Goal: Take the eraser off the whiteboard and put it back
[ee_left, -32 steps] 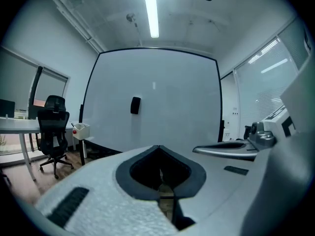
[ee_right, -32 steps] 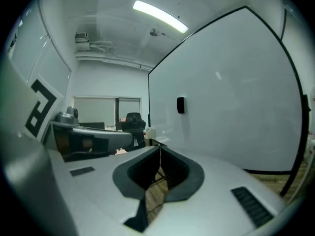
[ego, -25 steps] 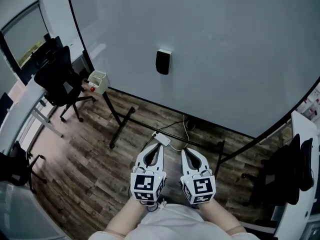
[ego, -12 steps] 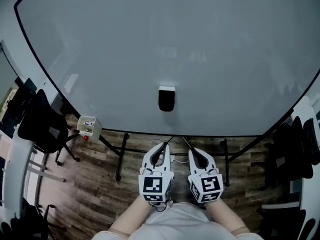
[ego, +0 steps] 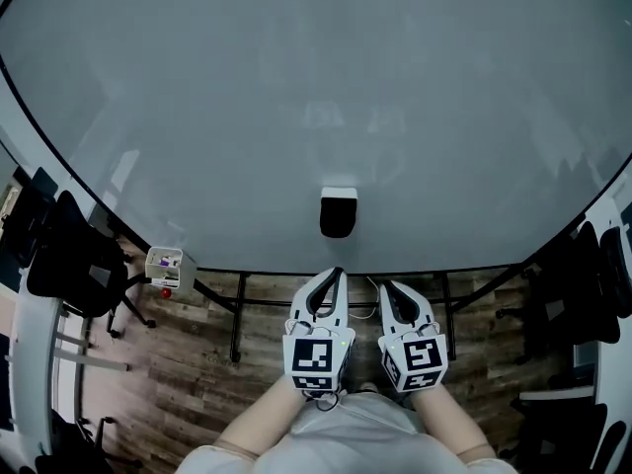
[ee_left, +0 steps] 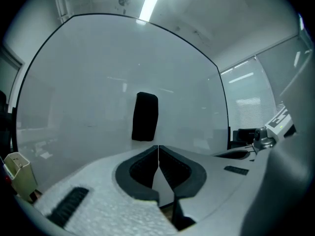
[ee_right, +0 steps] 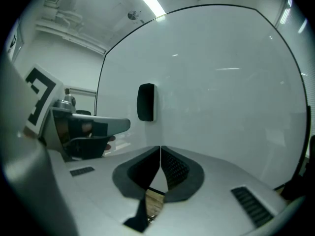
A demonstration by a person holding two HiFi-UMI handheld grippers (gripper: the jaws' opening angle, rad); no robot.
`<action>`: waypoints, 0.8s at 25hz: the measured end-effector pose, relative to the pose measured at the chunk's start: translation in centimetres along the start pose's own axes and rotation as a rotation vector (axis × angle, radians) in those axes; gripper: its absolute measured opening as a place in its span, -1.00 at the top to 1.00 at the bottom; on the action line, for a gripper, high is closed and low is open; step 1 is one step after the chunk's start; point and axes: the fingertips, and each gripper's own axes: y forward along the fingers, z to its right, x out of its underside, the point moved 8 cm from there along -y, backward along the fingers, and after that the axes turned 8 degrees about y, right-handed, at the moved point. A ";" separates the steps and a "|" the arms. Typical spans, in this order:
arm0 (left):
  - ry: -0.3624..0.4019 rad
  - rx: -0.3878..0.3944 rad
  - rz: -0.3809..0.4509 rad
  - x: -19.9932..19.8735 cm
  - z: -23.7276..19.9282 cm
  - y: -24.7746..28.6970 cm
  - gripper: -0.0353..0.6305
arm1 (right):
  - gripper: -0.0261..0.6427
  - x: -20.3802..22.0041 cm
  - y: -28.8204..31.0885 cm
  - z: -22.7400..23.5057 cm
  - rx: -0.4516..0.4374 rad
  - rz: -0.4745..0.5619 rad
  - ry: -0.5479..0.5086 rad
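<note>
Left hand-held gripper and right hand-held gripper: jaws together, nothing held. Over the last second both have moved in toward the whiteboard. The eraser is still stuck on it, now just ahead, probably not yet within reach. Approach phase; grasp not begun.

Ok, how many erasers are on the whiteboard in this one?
1. The black eraser sits low on the whiteboard, near its middle, just above the bottom edge. The board's upper part runs out of the head view, so another may be hidden.
</note>
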 end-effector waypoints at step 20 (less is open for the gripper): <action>-0.009 -0.173 0.020 -4.0 -2.2 5.6 0.05 | 0.84 -1.5 0.6 2.9 -0.050 0.000 -0.010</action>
